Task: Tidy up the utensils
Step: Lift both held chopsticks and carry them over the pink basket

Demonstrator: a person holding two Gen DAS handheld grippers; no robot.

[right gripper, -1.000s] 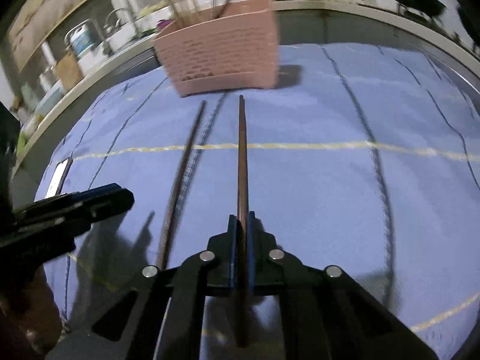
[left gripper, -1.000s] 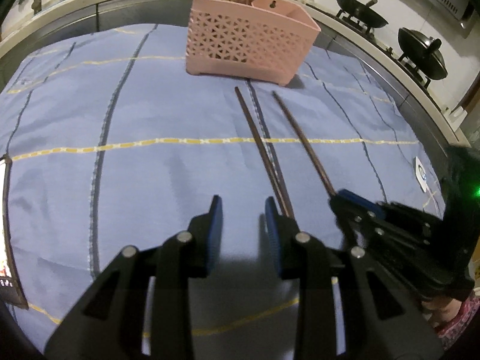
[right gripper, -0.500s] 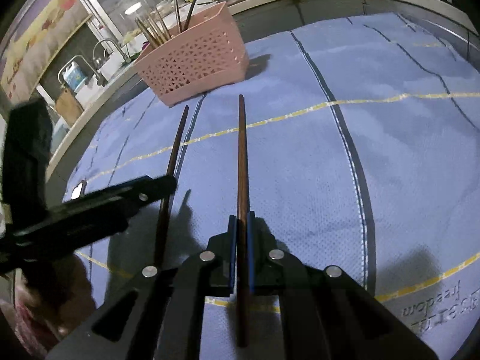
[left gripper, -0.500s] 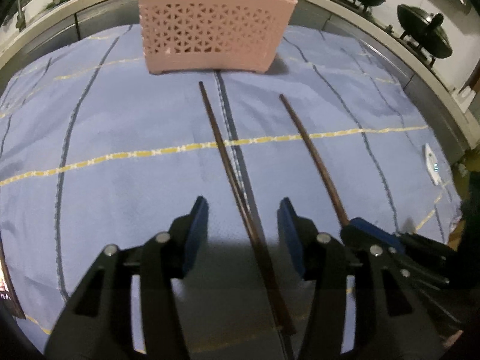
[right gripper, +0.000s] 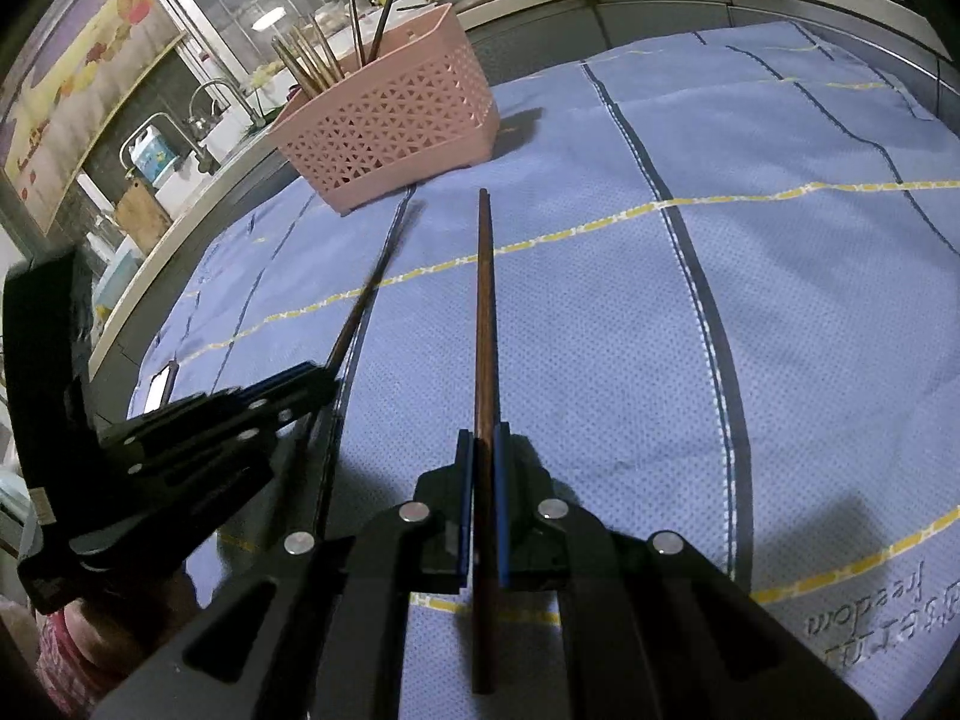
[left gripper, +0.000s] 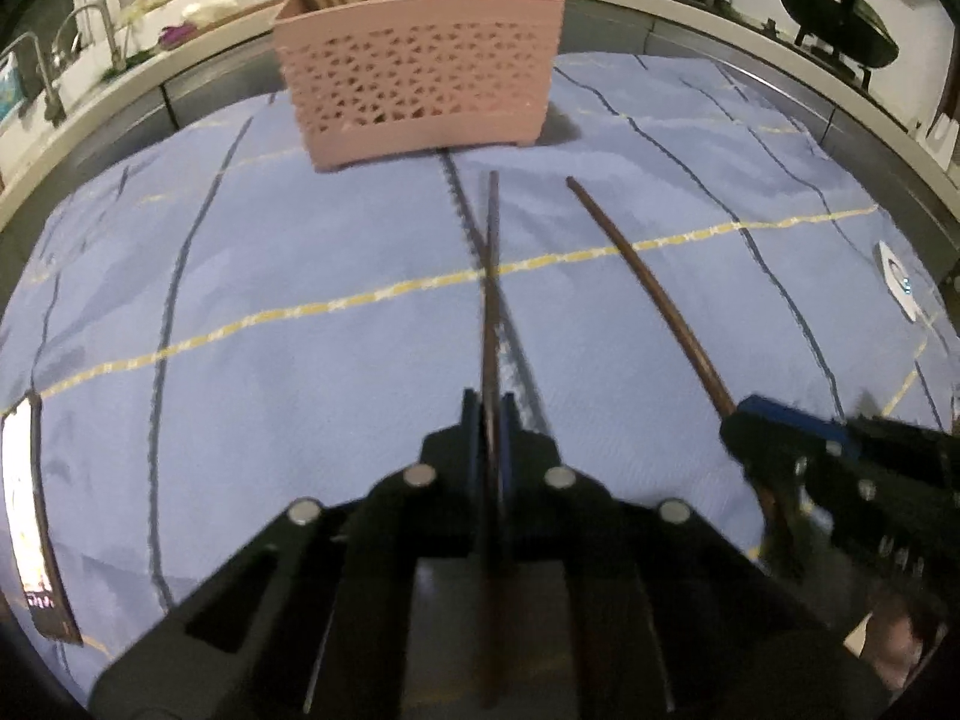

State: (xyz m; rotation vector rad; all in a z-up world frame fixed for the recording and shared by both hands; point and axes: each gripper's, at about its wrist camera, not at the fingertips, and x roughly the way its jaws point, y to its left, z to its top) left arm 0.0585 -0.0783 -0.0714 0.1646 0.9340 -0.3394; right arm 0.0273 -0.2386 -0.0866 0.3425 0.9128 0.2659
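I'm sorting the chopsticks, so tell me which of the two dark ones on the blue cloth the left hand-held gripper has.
The thinner, darker chopstick nearer the cloth's grey stripe; the left hand-held gripper has just closed on it. The right hand-held gripper holds the redder one.

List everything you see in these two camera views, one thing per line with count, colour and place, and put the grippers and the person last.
chopsticks: two loose, dark brown, one in each gripper, tips toward the basket
basket: one, pink lattice, far end of the cloth, more utensils standing inside
tablecloth: one, blue with dark and yellow stripes, covering the table
phone: one, screen lit, left edge of the cloth
woks: two, black, on the stove at the back right
faucet: one, metal, at the back left
left gripper: black, blue pads, just closed on a chopstick
right gripper: black, blue pads, shut on the other chopstick
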